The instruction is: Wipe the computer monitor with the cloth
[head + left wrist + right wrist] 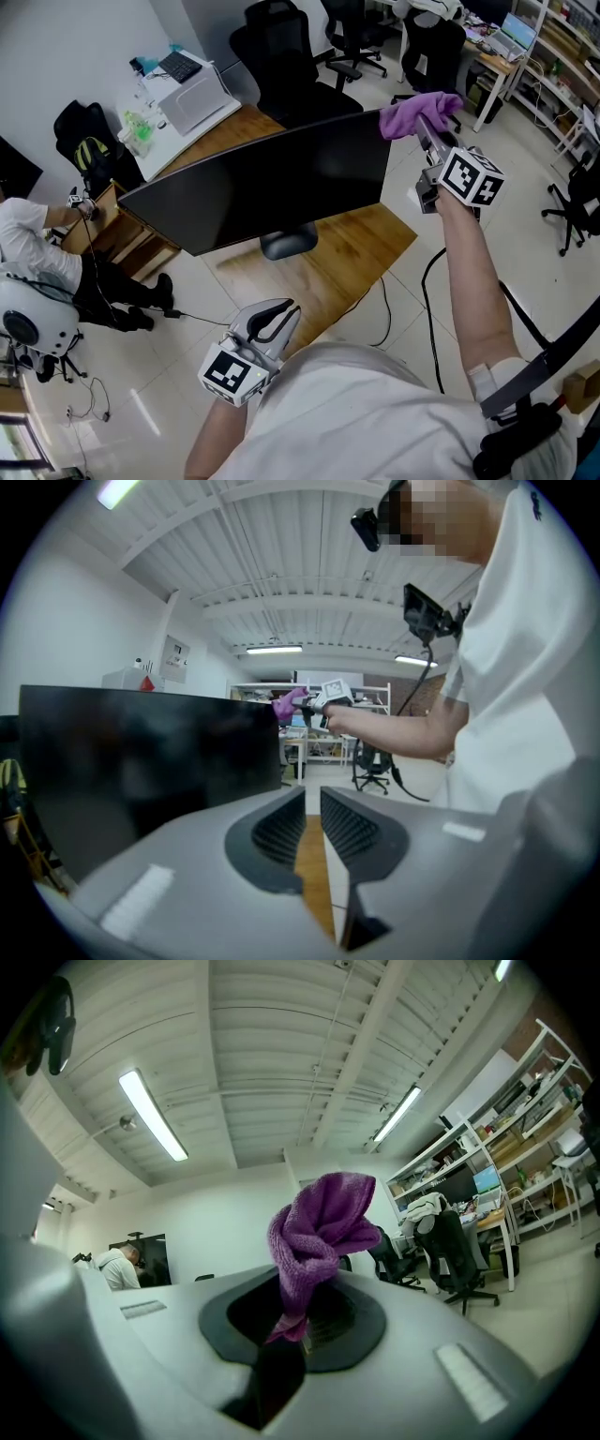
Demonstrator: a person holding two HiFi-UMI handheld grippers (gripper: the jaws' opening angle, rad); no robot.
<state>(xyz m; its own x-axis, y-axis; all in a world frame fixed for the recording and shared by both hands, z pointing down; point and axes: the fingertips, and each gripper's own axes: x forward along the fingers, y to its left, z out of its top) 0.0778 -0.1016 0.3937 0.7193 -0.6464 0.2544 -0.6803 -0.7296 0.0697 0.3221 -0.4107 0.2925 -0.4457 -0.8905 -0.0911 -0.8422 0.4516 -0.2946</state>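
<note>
A black monitor stands on a wooden desk, screen dark. My right gripper is raised at the monitor's top right corner, shut on a bunched purple cloth; whether the cloth touches the screen edge I cannot tell. In the right gripper view the cloth sticks up out of the jaws of the right gripper. My left gripper hangs low near the desk's front edge, shut with nothing in it. In the left gripper view the left gripper points along the monitor toward the cloth.
The monitor's stand base rests mid-desk. A white printer sits at the desk's far end. Black office chairs stand behind. A person sits at the left. A black cable runs over the floor on the right.
</note>
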